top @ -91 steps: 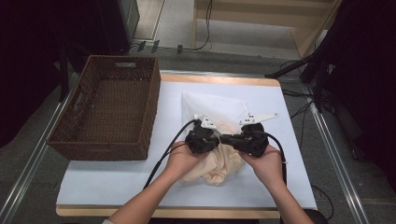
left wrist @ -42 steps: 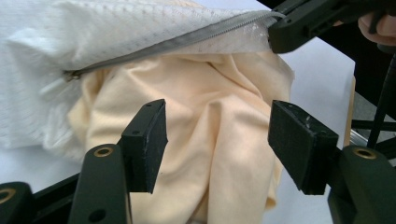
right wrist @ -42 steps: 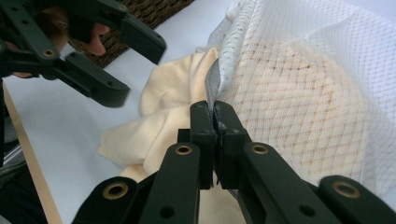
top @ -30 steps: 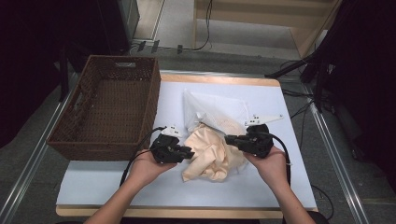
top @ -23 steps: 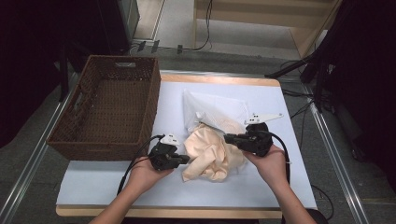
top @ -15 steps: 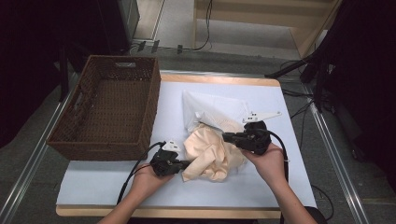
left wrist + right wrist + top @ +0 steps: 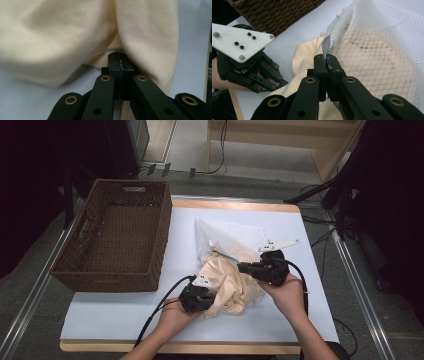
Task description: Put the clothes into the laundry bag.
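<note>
Our left gripper (image 7: 202, 296), clamped on the cream cloth (image 7: 227, 280), had drawn it toward us, out of the mesh bag (image 7: 225, 237) pinched by our right gripper (image 7: 246, 267).

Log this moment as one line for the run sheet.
left gripper: shut on cream cloth | right gripper: shut on mesh bag rim | basket: empty
</note>
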